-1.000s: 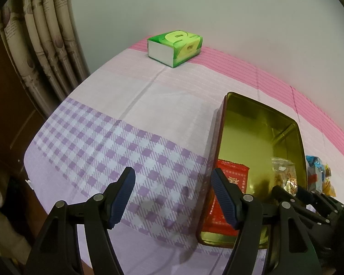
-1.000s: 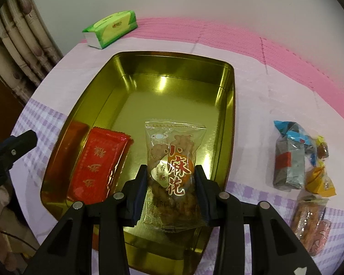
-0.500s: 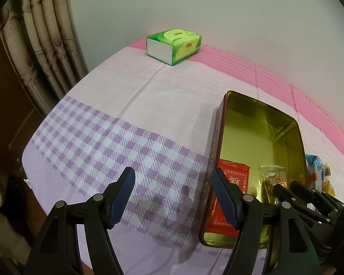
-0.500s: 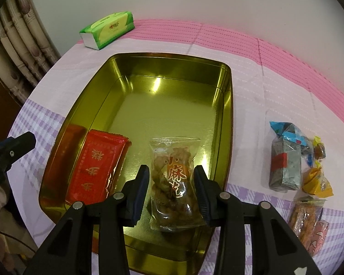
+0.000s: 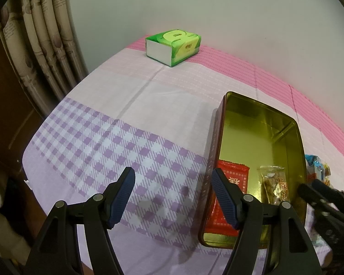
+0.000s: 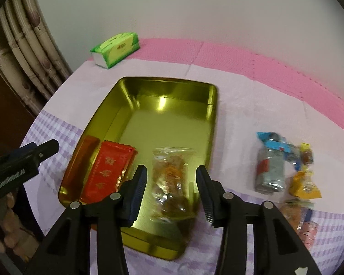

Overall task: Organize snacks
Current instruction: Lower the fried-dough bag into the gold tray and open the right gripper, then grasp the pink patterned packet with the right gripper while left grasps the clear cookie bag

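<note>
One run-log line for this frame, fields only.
stage: release | right gripper: opening, clear snack packet lies in gold tin beside red packet | left gripper: open, empty | loose snacks: on tablecloth

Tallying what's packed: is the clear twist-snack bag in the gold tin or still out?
In: the clear snack bag lies on the gold tin's floor beside the red packet.

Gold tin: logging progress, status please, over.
Right gripper opening, clear snack bag released in gold tin beside red packet. Left gripper open, empty. Loose snacks wait outside; nothing blocking.
</note>
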Available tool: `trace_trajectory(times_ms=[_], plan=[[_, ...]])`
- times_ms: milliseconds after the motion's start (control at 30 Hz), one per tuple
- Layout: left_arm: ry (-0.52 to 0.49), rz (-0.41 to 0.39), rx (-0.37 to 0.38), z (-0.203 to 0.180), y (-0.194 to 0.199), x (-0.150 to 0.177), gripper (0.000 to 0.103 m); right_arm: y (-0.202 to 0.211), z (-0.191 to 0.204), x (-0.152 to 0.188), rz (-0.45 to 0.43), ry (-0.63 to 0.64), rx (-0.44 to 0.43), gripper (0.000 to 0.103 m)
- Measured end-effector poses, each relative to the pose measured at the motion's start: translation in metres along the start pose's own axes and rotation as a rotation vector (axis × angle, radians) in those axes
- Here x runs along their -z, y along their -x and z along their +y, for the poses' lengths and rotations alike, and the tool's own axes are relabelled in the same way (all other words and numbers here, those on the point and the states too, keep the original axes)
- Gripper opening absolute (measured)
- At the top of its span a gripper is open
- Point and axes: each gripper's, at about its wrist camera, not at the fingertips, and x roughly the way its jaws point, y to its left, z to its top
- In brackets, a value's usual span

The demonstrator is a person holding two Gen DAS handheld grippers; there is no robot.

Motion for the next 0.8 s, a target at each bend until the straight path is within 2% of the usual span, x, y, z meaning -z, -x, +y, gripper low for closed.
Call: trace_trajectory(times_ms=[300,533,700,800], plan=[[-0.025,-0.001,0.003,-0.005,0.003,0.001,0.070,0.037,-0.080,0.026,-0.001,-0.067,0.103,0.044],[-0.069,-0.002,0.011,-0.022,0.007,0.007,0.070,0.044,-0.153,0.062,0.058,-0.169,0.201,0.044],[-0.112,-0.006,0.029,-0.041,0.013,0.014,0.070,0.042,-0.177,0.083,0.097,-0.219,0.197,0.044],[-0.145,-0.007,0.038,-0.054,0.017,0.019,0.070,0.041,-0.183,0.089,0.096,-0.237,0.156,0.044]])
